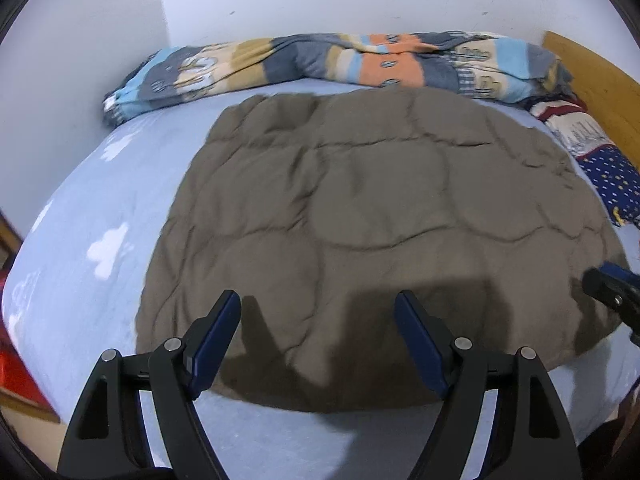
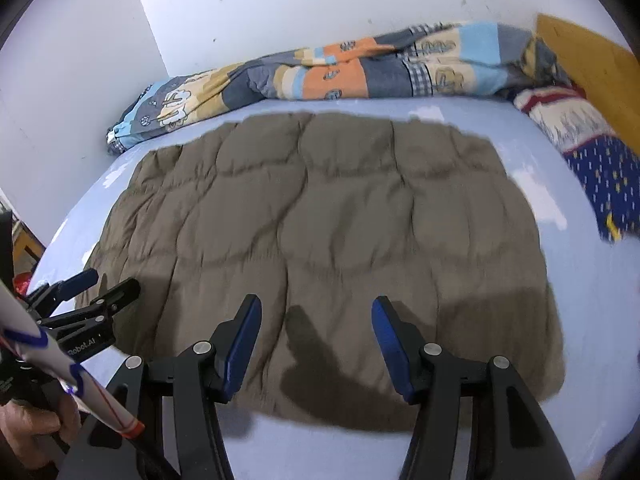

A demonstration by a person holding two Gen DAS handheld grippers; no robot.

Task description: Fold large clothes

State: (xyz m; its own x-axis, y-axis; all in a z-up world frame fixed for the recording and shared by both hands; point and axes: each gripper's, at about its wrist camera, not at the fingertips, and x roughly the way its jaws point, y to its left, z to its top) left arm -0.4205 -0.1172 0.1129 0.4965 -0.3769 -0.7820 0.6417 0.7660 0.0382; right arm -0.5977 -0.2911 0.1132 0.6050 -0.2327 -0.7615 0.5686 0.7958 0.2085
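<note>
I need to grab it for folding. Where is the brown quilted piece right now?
In both wrist views the brown quilted piece lies flat mid-bed on the light blue sheet, before the patchwork bedding along the wall.

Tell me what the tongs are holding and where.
Nothing. Both the left tongs and right tongs hang open above the brown quilted garment, touching none of it.

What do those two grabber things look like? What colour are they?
Each hand-held gripper is black, with two long arms, round silver pins at the joints and flat dark blue pads inside the fingers. The left hand-held gripper and right hand-held gripper look alike. The right view shows white lettering on the left one's side and a white, blue-patterned sleeve beside it.
</note>
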